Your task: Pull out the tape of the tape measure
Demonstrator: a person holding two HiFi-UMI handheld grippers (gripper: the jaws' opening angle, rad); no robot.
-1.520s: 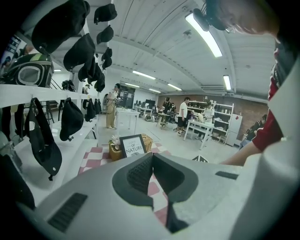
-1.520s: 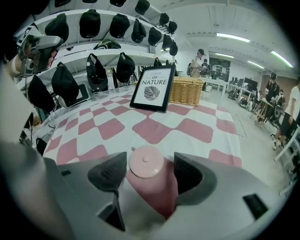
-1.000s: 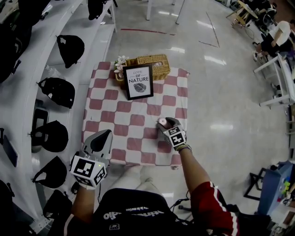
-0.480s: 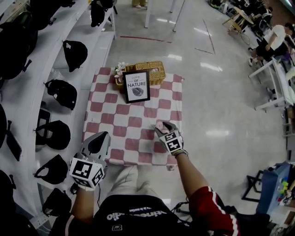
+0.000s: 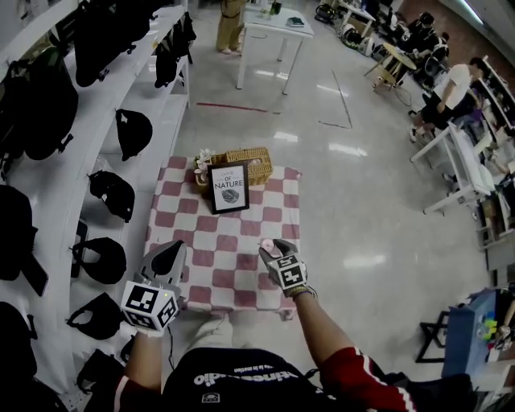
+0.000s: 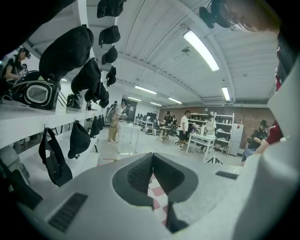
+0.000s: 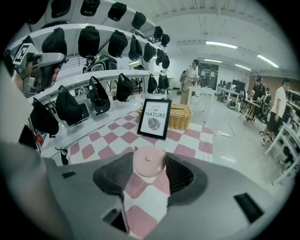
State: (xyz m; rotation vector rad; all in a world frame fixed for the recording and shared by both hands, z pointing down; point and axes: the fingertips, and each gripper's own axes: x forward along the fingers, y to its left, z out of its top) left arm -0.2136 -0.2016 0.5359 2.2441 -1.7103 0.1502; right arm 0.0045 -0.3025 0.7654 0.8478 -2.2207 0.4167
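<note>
The grey left gripper (image 5: 166,251) has its ribbed pads closed together on nothing. At its one o'clock a black-framed card (image 5: 228,187) reads "OF NATURE" over a leaf drawing. At three o'clock the grey right gripper (image 5: 272,246) clamps the smooth round pink tape measure (image 7: 149,162) over the pink-and-white checked cloth (image 5: 217,241).

A glossy grey floor (image 5: 362,209) stretches ahead and to the right of the right hand-held gripper (image 5: 272,245). White shelves (image 5: 56,169) hung with black caps and bags (image 5: 133,129) run left of the left hand-held gripper (image 5: 165,257). White tables (image 5: 273,20) and seated people (image 5: 451,88) lie far beyond it, under strip lights (image 6: 201,44).
</note>
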